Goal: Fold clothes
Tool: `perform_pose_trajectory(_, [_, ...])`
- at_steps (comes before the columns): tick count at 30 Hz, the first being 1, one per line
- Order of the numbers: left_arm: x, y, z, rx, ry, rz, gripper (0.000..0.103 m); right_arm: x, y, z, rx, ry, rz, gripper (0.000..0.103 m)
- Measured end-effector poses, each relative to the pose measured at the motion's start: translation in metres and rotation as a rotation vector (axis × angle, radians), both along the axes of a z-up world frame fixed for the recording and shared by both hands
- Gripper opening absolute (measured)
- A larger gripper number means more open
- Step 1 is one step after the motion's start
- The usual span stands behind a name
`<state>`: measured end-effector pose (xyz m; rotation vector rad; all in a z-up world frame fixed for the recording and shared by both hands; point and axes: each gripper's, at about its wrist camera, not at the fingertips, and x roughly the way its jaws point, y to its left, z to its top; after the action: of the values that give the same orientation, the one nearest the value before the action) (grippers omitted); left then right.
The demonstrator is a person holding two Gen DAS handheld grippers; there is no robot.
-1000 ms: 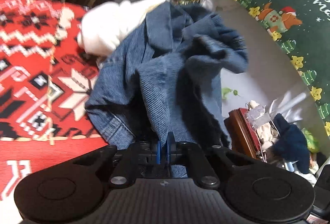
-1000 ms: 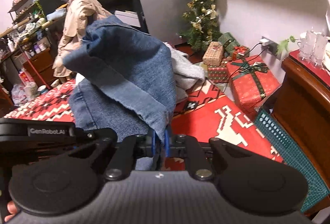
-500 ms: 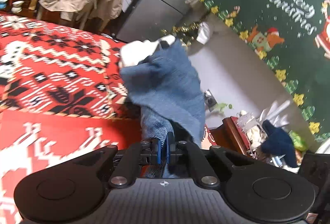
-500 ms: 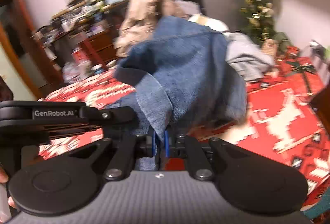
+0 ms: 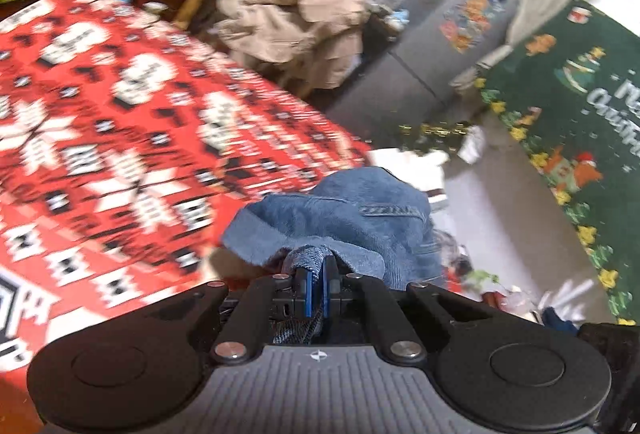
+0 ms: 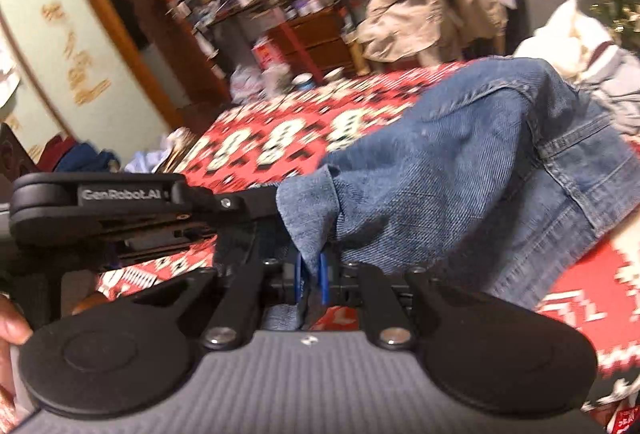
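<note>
So, both of my grippers are clamped on the same denim garment point(image 6: 460, 170) right now. The left gripper point(image 5: 316, 286) has its blue pads pressed together on a bunched-up fold of the denim, and the rest of the cloth puffs up in a lump just past the fingertips. The right gripper point(image 6: 310, 280) is pinching a frayed corner of the denim between its pads; from there the fabric stretches away to the right, with a stitched seam showing. I can't tell for sure if it's jeans or a jacket.

The denim is held above the red patterned blanket point(image 5: 120, 138), which spreads out to the left of it in both views. Beyond the denim, well apart from it, a beige coat point(image 6: 432, 2) is draped over a chair. Just beside the denim's far edge in the right view there's a white and grey pile of clothes point(image 6: 592, 66). To the denim's right in the left view hangs a green Christmas cloth point(image 5: 580, 106), with a grey fridge point(image 5: 452, 30) near the coat. Both views are pretty blurry.
</note>
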<state>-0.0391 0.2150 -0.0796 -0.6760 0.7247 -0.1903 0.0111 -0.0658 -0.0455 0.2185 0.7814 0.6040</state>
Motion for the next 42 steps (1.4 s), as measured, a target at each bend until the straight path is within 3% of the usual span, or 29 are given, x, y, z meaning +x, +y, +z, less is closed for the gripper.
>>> perform_pose_trajectory(4, [-0.004, 0.015, -0.026, -0.045, 0.081, 0.031, 0.005, -0.012, 0.007, -0.002, -0.035, 0.021, 0.015, 0.021])
perform_pose_trajectory(6, [-0.007, 0.020, -0.032, -0.070, 0.090, 0.041, 0.009, -0.020, 0.001, 0.001, -0.049, 0.015, 0.009, 0.025])
perform_pose_trajectory(10, [-0.011, 0.020, -0.026, -0.043, 0.079, 0.030, 0.014, -0.019, -0.033, 0.008, -0.061, 0.002, -0.037, 0.041])
perform_pose_trajectory(14, [-0.018, 0.017, -0.015, 0.051, 0.051, 0.019, 0.039, 0.004, -0.075, 0.008, -0.075, -0.001, -0.101, 0.047])
perform_pose_trajectory(24, [-0.036, 0.002, 0.021, 0.254, -0.039, -0.024, 0.044, 0.038, -0.156, -0.008, -0.087, 0.011, -0.290, 0.053])
perform_pose_trajectory(29, [-0.033, -0.032, 0.030, 0.293, -0.094, -0.146, 0.044, 0.051, -0.175, -0.034, -0.120, 0.048, -0.363, 0.053])
perform_pose_trajectory(33, [-0.019, -0.073, 0.023, 0.294, -0.139, -0.335, 0.037, 0.057, -0.176, -0.056, -0.128, 0.074, -0.385, 0.053])
perform_pose_trajectory(39, [-0.004, -0.137, -0.008, 0.505, -0.147, -0.593, 0.022, 0.049, -0.187, -0.065, -0.104, 0.098, -0.402, 0.053])
perform_pose_trajectory(42, [-0.005, -0.156, -0.025, 0.617, -0.143, -0.685, 0.020, 0.043, -0.193, -0.066, -0.094, 0.107, -0.411, 0.054])
